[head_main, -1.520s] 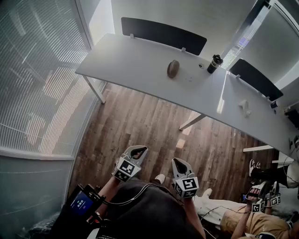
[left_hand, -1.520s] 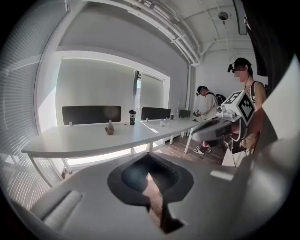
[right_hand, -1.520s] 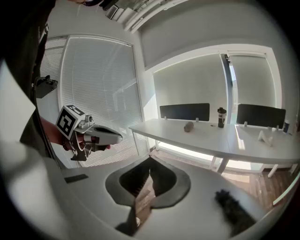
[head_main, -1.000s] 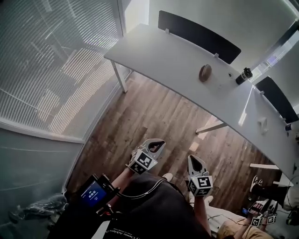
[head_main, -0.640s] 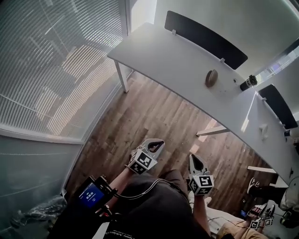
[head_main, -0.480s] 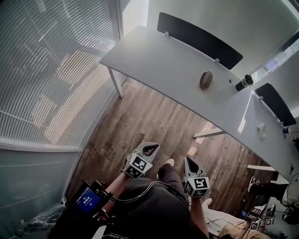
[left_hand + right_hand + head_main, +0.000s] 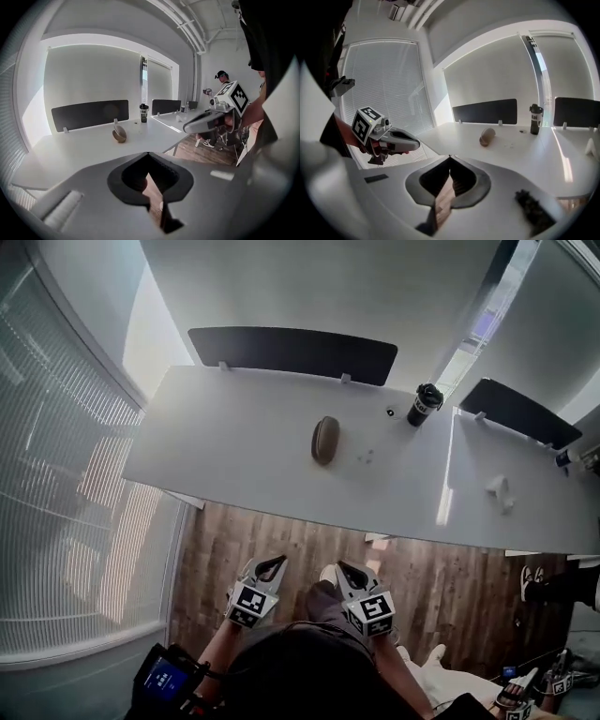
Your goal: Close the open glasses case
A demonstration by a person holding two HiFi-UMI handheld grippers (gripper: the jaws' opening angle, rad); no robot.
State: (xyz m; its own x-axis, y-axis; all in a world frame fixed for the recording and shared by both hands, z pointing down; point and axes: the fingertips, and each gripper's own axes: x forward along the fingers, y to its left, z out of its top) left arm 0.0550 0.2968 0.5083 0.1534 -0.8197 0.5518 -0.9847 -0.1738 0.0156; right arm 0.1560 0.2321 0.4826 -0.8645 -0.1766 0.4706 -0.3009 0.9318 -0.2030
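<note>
The brown glasses case [image 7: 324, 440] lies near the middle of the white table [image 7: 234, 465]. In the left gripper view the glasses case [image 7: 119, 135] seems to stand partly open, with its lid raised. It also shows far off in the right gripper view as the case [image 7: 487, 136]. My left gripper [image 7: 272, 564] and right gripper [image 7: 344, 570] hang side by side over the wooden floor, short of the table's near edge and well away from the case. Both are shut with nothing in them. Each gripper view shows the other: the right gripper [image 7: 206, 123] and the left gripper [image 7: 393, 139].
A black bottle [image 7: 425, 404] stands to the right of the case, by a dark divider panel [image 7: 291, 352]. A second table [image 7: 525, 474] adjoins on the right with a small white object [image 7: 497, 488]. Window blinds [image 7: 56, 521] fill the left. Another person [image 7: 553, 681] sits at the lower right.
The view has swung round, so the table now lies square ahead and closer. Both grippers have travelled with the person toward it, still side by side and shut.
</note>
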